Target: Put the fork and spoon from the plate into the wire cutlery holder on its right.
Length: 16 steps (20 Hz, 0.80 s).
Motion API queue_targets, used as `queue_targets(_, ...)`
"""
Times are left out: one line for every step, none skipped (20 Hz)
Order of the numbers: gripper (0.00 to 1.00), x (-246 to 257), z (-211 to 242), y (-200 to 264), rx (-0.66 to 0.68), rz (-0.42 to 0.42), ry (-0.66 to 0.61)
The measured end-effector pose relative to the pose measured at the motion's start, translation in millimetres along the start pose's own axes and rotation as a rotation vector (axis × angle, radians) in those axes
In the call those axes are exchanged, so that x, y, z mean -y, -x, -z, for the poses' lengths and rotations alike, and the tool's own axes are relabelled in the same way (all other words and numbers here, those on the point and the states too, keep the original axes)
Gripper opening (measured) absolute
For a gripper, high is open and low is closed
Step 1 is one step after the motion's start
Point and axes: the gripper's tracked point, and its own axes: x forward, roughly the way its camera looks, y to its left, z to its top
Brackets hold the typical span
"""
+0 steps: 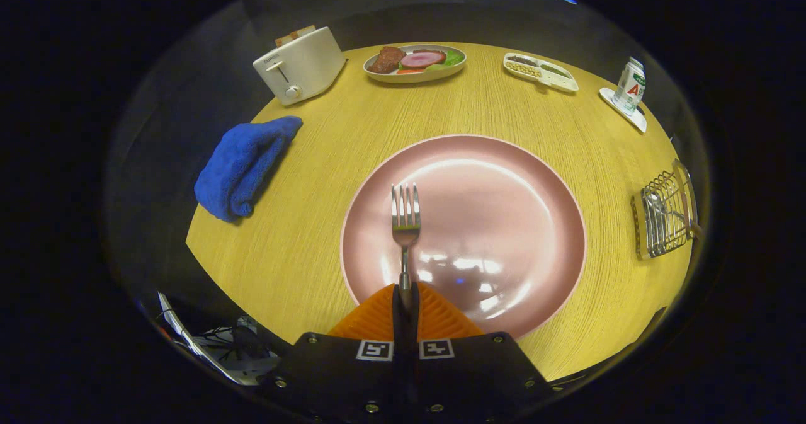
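So the tongs [406, 298] are clamped on the handle of the fork [405, 222], both fingers pressed together around it with pretty much no gap showing. The fork sticks straight out ahead of the fingers, tines pointing away, over the left-middle part of the big pink plate [504, 178]. Can't tell whether it's lifted off the plate or touching it. The plate has glare spots on it near the fork's neck.

The wire cutlery holder [664, 216] sits well off to the right of the plate on the bench [302, 235], apart from the plate's rim. There's something shiny inside it that looks like the spoon [658, 206], bowl end towards the plate side, but it's small and warped so I wouldn't swear to the details.

Other stuff on the wooden bench: a blue towel [242, 166] bunched up off to the left of the plate, a white toaster [302, 65] beyond that with toast poking out of the top, a plate of food [415, 63] at the far side, a small divided dish [540, 71] to its right, and a can [630, 85] standing on a little white tray [633, 118] at the far right corner.
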Motion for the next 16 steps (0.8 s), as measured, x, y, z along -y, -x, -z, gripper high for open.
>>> queue_targets(0.01, 0.7, -1.6, 1.4, 0.003, -0.004, -0.008)
queue_targets(0.01, 1.9, -3.1, 3.2, 0.009, -0.005, -0.014)
queue_targets(0.01, 3.7, -5.6, 5.6, 0.016, -0.005, -0.018)
queue_targets(0.01, 5.7, -7.6, 8.2, 0.023, -0.005, -0.022)
queue_targets(0.01, 8.4, -10.0, 11.3, 0.031, -0.004, -0.027)
queue_targets(0.01, 11.9, -12.0, 14.1, 0.037, -0.002, -0.032)
queue_targets(0.01, 16.5, -14.8, 17.6, 0.045, 0.003, -0.036)
queue_targets(0.01, 21.0, -17.0, 21.5, 0.053, 0.008, -0.042)
queue_targets(0.01, 26.1, -19.3, 25.7, 0.061, 0.013, -0.049)
queue_targets(0.01, 32.1, -21.7, 29.7, 0.068, 0.018, -0.055)
queue_targets(0.01, 39.1, -24.2, 35.3, 0.079, 0.027, -0.061)
queue_targets(0.01, 47.2, -26.5, 39.5, 0.087, 0.037, -0.062)
queue_targets(0.01, 56.0, -29.1, 45.3, 0.098, 0.05, -0.063)
queue_targets(0.01, 65.2, -31.0, 50.9, 0.107, 0.061, -0.065)
queue_targets(0.01, 74.1, -33.3, 57.3, 0.116, 0.072, -0.07)
queue_targets(0.01, 83.2, -35.2, 62.7, 0.124, 0.083, -0.074)
